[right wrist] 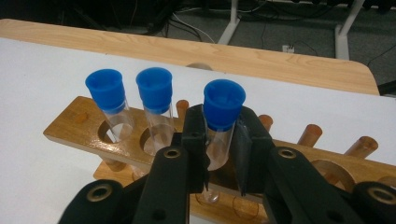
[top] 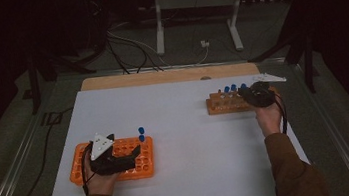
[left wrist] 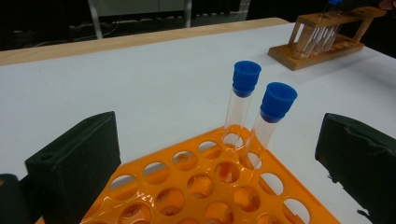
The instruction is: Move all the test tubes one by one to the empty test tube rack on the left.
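Note:
In the right gripper view my right gripper (right wrist: pixel 222 147) is shut on a clear test tube with a blue cap (right wrist: pixel 223 105) that stands in a wooden rack (right wrist: pixel 77 128). Two more blue-capped tubes (right wrist: pixel 155 93) stand in the holes to its left. In the high view this gripper (top: pixel 256 94) sits at the wooden rack (top: pixel 221 105) at the far right. My left gripper (left wrist: pixel 219 140) stands open over the near side of an orange plastic rack (left wrist: pixel 196 186), with nothing between its pads. Two blue-capped tubes (left wrist: pixel 245 81) stand at that rack's far corner (top: pixel 141 133).
The white table top (top: pixel 188 141) lies between the two racks, with a wooden strip (top: pixel 160 76) along its far edge. Cables and metal stand legs (top: pixel 159 29) are on the floor behind. The person's forearms come in from the bottom.

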`<state>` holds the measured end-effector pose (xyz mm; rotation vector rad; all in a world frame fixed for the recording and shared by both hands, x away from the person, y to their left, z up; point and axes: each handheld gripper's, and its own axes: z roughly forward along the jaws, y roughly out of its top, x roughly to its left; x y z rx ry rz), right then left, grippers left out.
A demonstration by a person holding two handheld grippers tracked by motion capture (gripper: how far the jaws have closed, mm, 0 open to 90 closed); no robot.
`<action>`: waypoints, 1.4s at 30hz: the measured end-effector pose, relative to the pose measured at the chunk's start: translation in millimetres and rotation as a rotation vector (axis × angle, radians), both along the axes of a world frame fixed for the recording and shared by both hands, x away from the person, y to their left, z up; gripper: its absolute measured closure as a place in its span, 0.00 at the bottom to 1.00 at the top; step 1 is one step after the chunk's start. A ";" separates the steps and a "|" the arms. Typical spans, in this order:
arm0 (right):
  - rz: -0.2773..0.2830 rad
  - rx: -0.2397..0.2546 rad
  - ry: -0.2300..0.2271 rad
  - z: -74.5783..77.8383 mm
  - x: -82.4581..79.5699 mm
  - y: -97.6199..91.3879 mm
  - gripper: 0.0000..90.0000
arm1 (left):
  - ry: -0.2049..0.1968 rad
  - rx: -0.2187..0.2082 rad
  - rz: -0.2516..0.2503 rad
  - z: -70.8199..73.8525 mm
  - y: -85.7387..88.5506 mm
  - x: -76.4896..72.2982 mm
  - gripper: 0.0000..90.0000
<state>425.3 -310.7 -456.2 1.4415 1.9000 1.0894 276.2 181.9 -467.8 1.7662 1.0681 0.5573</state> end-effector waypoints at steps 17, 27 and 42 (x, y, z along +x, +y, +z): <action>0.002 -0.007 -0.036 18.8 -3.4 -1.5 0.85 | 0.003 0.001 0.000 -0.5 -0.2 -0.1 0.01; 0.026 -0.027 -0.079 43.3 -8.0 2.3 0.85 | 0.001 -0.003 0.003 -0.1 0.6 -0.5 0.01; 0.082 -0.035 -0.105 64.6 -20.9 9.1 0.85 | -0.005 -0.007 0.007 1.1 2.1 -1.1 0.01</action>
